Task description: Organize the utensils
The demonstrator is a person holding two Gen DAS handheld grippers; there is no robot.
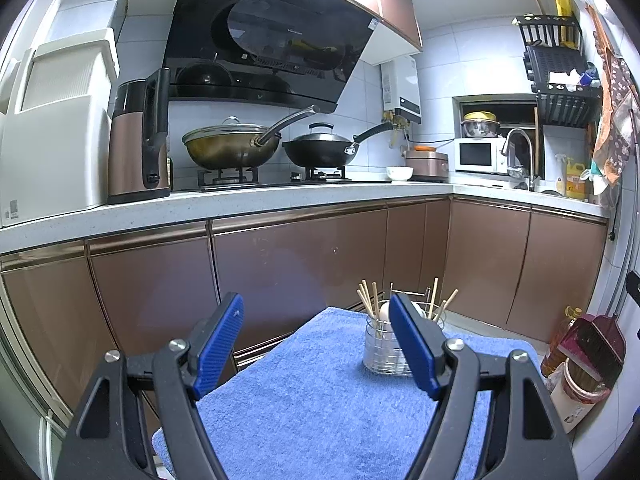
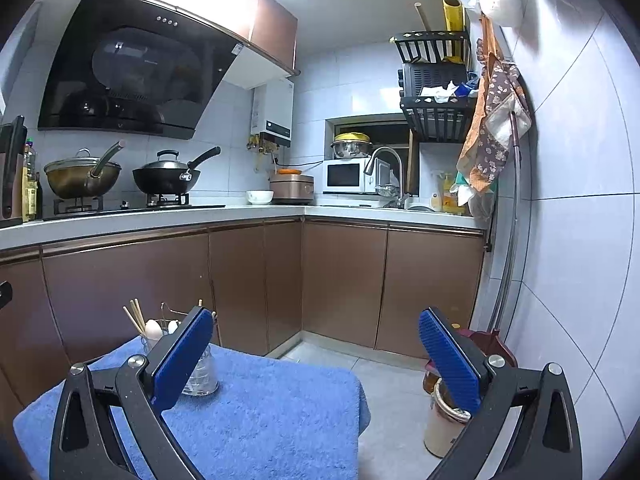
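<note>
Blue-towelled worktop [image 1: 312, 400] bare; wooden chopsticks [image 1: 367, 298] and white spoons [image 1: 385, 314] already in clear holder [image 1: 380, 350]; both grippers' fingers apart, empty.

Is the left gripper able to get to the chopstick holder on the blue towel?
Probably yes. The left gripper is open and empty, and only bare blue towel lies between it and the chopstick holder.

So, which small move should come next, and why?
Probably withdraw both claws. The left claw and right claw are open and hold nothing, the chopsticks and spoons already stand in the holder, and the towel looks bare.
</note>
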